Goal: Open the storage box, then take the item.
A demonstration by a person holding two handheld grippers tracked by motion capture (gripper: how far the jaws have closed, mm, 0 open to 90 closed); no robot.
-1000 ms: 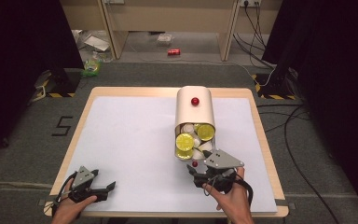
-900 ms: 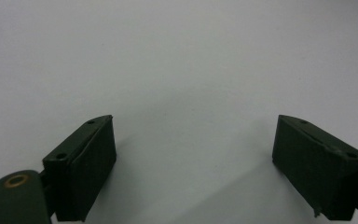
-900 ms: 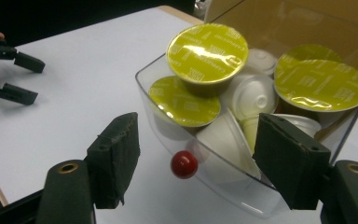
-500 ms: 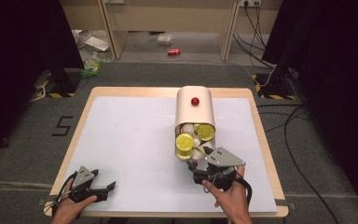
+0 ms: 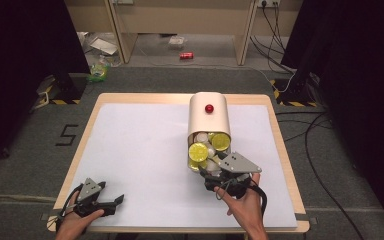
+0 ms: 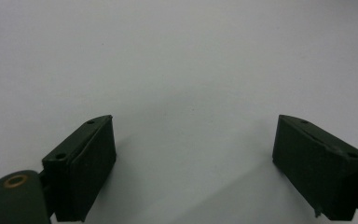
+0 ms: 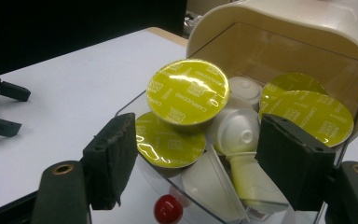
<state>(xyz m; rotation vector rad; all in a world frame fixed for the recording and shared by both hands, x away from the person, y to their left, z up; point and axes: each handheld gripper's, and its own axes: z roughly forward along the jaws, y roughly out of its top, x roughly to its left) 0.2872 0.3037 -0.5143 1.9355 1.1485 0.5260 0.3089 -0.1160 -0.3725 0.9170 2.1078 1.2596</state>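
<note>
— Since a second ago, what has moved?

— Only the right gripper (image 5: 215, 176): it has edged in a little toward the mouth of the container, and its jaws have just been opening. Everything else lies as it did.

— Starting at the left?

— The left gripper (image 5: 116, 202) rests at the near left corner of the white table top (image 5: 135, 150). Its jaws stand wide apart over bare surface with nothing between them. The hand behind it is cut off by the bottom edge of the high view.

— And the container?

— It is a cream plastic capsule dispenser with a rounded top, a red knob and a clear front drawer (image 7: 279, 51), lying on its back right of the table's centre, mouth toward the person. The drawer is heaped with yellow-green foil-lidded coffee capsules with white cups (image 7: 187, 91), tumbled at all angles; some lids read "cappuccino".

— Does the right gripper hold anything?

— No. Its jaws stand part open on either side of the drawer's front, the pads (image 7: 112, 158) not pressing on any capsule. A small red knob (image 7: 168, 208) shows low between them. From above, the grey plate hides the fingertips and the drawer's near edge.
</note>
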